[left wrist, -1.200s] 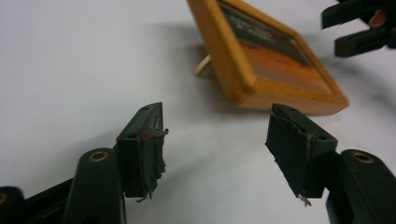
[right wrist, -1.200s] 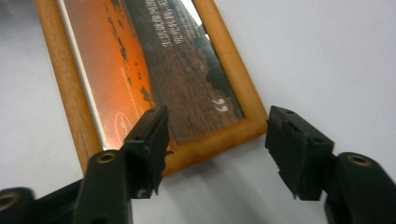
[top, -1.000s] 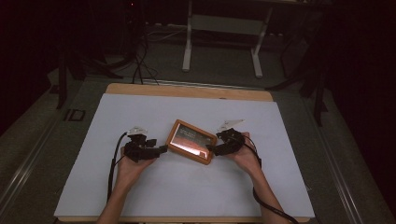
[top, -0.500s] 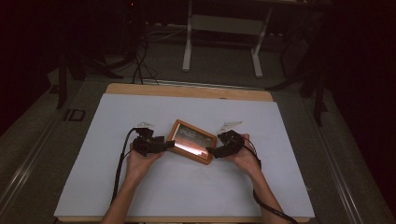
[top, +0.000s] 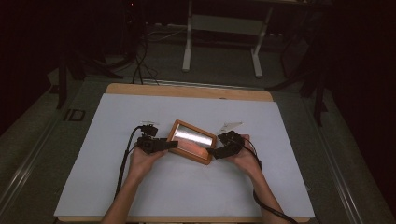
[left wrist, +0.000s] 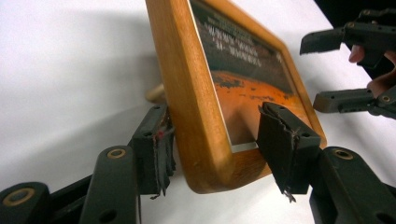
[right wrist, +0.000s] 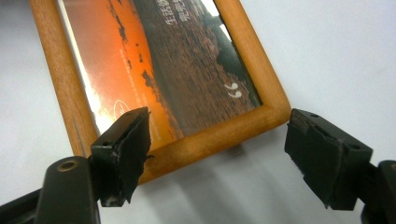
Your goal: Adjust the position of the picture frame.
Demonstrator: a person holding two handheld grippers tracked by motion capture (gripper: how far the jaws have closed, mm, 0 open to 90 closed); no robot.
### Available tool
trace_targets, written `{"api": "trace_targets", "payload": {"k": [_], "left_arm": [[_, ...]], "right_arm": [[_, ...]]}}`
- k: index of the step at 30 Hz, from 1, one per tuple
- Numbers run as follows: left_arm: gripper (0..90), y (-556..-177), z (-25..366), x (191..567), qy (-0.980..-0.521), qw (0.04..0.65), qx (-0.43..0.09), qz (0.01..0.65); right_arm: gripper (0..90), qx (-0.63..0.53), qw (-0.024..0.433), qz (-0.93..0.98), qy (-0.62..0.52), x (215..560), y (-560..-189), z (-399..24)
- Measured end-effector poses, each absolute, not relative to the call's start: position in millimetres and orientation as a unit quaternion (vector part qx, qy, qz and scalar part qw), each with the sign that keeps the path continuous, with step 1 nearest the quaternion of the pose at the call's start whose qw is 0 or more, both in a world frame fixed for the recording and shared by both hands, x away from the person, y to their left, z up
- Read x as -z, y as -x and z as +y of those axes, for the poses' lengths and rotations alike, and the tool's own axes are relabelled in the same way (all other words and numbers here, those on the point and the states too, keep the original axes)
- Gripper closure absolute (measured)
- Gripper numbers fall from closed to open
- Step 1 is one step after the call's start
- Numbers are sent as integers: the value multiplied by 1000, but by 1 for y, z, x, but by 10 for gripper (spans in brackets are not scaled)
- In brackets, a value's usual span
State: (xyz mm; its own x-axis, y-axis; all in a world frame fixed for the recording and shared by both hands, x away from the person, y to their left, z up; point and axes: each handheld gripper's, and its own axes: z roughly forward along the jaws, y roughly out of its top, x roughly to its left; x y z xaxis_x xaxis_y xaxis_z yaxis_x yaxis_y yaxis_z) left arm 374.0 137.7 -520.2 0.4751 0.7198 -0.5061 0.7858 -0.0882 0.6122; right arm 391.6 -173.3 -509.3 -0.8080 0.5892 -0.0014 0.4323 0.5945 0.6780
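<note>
From above, a wooden picture frame (top: pixel 191 141) lay tilted near the middle of the white table (top: pixel 116 186), the left gripper (top: pixel 169 145) at its left end and the right gripper (top: pixel 212 151) at its right end.

In the left gripper view, that gripper (left wrist: pixel 215 147) straddled the frame's (left wrist: pixel 196 98) corner; its jaws had just been closing on it, one pad against the back, the other not quite touching the glass.

In the right gripper view, the gripper (right wrist: pixel 212 154) stood spread, gripping nothing, around the frame's (right wrist: pixel 233 128) end.
</note>
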Motion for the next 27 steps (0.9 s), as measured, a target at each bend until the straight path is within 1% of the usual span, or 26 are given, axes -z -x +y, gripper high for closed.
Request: {"api": "trace_targets", "payload": {"k": [6,11,15,20,27], "left_arm": [[460,-377,141,523,-740,437,58,507],[462,-378,141,522,-745,427,64,508],[465,-380,141,522,-742,433,69,508],[463,-386,140,524,-735,438,99,508],[481,-388,141,524,-731,443,106,508]], "right_arm": [[211,-345,111,887,-287,511,-392,-173],[201,-346,111,887,-285,511,-392,-170],[199,-344,106,889,-283,513,-391,-169],[197,-341,101,892,-281,515,-390,-167],[197,-337,105,894,-276,515,-388,-167]]}}
